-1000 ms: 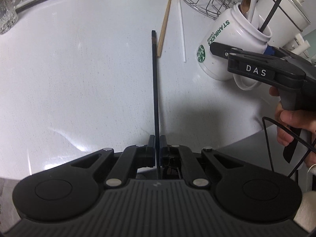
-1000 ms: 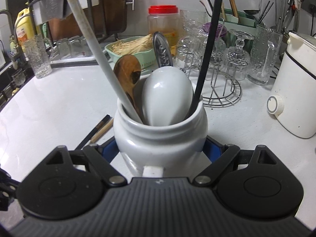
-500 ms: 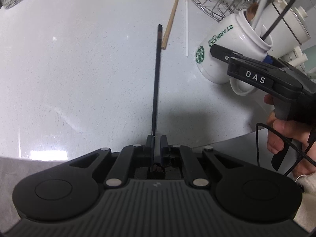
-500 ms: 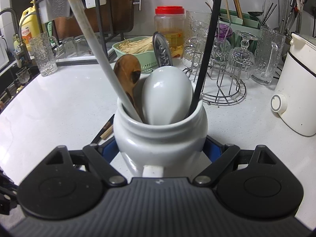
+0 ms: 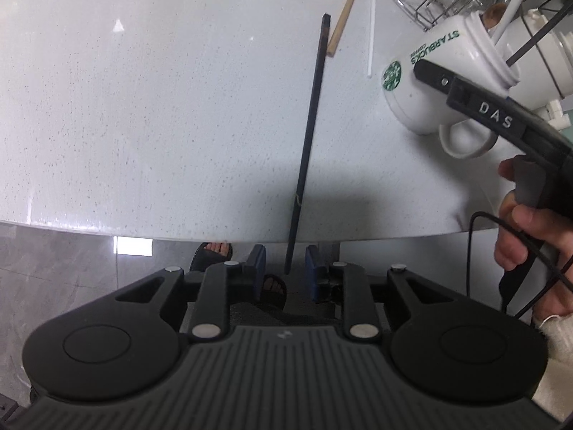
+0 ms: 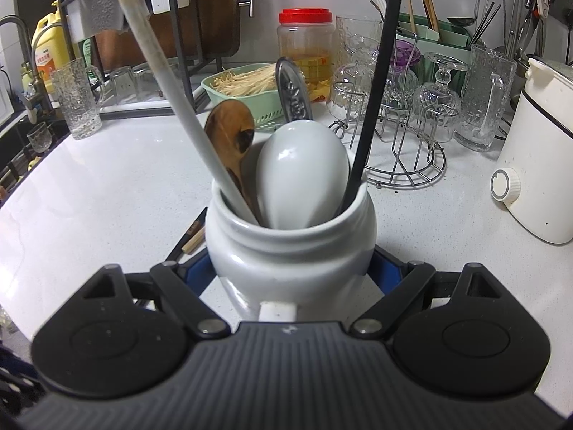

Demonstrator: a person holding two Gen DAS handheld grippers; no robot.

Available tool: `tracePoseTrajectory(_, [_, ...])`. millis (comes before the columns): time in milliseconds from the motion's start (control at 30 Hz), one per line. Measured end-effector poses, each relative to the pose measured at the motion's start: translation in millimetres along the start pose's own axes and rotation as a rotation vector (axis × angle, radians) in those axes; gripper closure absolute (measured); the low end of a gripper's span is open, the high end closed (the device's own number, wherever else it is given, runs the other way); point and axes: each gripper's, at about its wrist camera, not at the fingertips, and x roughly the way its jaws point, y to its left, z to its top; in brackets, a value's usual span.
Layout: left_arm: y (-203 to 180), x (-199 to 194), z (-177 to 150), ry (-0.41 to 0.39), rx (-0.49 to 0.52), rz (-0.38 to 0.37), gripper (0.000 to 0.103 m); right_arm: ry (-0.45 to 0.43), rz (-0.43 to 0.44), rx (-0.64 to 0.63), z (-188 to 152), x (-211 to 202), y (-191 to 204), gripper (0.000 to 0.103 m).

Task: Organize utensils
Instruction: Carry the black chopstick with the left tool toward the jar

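A red-lidded jar (image 6: 305,48) stands behind a green basket (image 6: 247,89), near glasses on a wire rack (image 6: 404,165); a white kettle (image 6: 537,150) sits right

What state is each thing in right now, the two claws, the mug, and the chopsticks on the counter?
Left claw: open, fingers apart either side of the black chopstick.
Black chopstick: ungripped, near end past the counter edge.
Right claw: shut on the Starbucks mug.
Starbucks mug: tilted, holding utensils.
Wooden chopstick: lying loose.
White chopstick: lying loose.

— What do the rigs look like?
— Left claw (image 5: 285,268): ribbed grey housing, black linkages, silver screws, blue pads. Right claw (image 5: 426,71): white "DAS" lettering, black cable, bare-skinned hand (image 5: 523,233).
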Motion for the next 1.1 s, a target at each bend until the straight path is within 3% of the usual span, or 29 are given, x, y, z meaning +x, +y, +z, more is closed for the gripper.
tracePoseTrajectory(367, [-3.1,15.7,0.0,0.003,0.009,0.049,0.077,-0.005,0.002,0.0,-0.5,-0.2,-0.1,0.012])
tracePoseTrajectory(433, [-4.1,17.9,-0.1,0.009,0.012,0.055,0.084,-0.006,0.002,0.001,-0.7,-0.2,-0.5,0.012])
tracePoseTrajectory(467, [-5.1,17.9,0.1,0.009,0.018,0.054,0.094,-0.007,0.002,0.0,-0.5,-0.4,-0.8,0.012])
tracePoseTrajectory(567, [-12.2,14.7,0.1,0.007,0.056,0.07,0.097,-0.008,0.004,0.0,-0.6,-0.8,-1.2,0.012])
tracePoseTrajectory(1100, [-44.9,-62.2,18.1,-0.098,0.182,0.083,0.099,-0.008,0.014,0.0,0.3,0.5,-2.0,0.012])
